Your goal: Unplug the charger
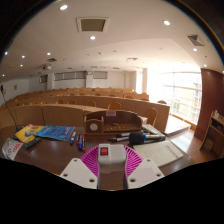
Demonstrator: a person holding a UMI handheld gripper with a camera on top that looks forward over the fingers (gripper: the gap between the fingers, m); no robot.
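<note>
My gripper [111, 153] is shut on a white block-shaped charger [109, 160] with a small red square on its top face. The pink pads press on both its sides; the left finger [90, 160] and the right finger [131, 160] flank it. The charger is held above a dark wooden desk [60, 155]. Just ahead of the fingers lies a white and black power strip with plugs [143, 137]. I cannot tell whether the charger is still joined to it.
A blue book [56, 132] and a yellow item [28, 130] lie on the desk to the left. A wooden box [100, 122] stands beyond the fingers. Rows of lecture hall benches [90, 100] fill the room behind.
</note>
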